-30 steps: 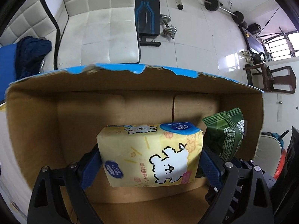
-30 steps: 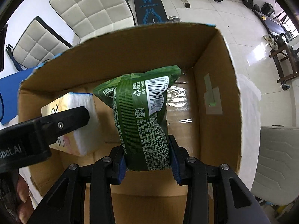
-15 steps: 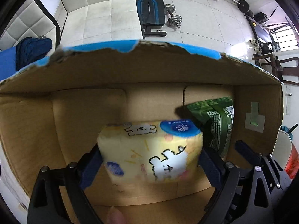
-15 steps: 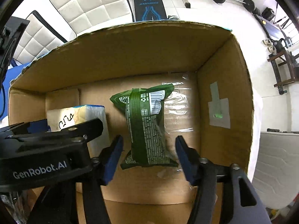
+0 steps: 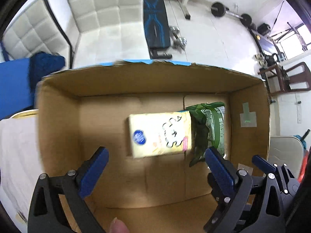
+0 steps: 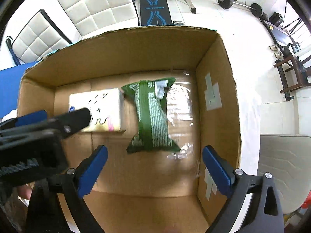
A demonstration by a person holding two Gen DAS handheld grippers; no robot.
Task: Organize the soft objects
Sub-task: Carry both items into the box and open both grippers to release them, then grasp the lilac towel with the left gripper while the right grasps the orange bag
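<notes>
1. Left wrist view: the left gripper (image 5: 155,159) stood spread wide and held nothing. The yellow tissue pack (image 5: 160,134) lay flat on the floor of the cardboard box (image 5: 58,120), touching the green pack (image 5: 210,128).
2. Right wrist view: the right gripper (image 6: 154,164) was likewise spread wide and held nothing, above the green pack (image 6: 151,116).

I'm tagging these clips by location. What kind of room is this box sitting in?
Probably a home room used as a gym: a weight bench, a barbell and dumbbells lie on the tiled floor, with white padded chairs behind the cardboard box.
</notes>
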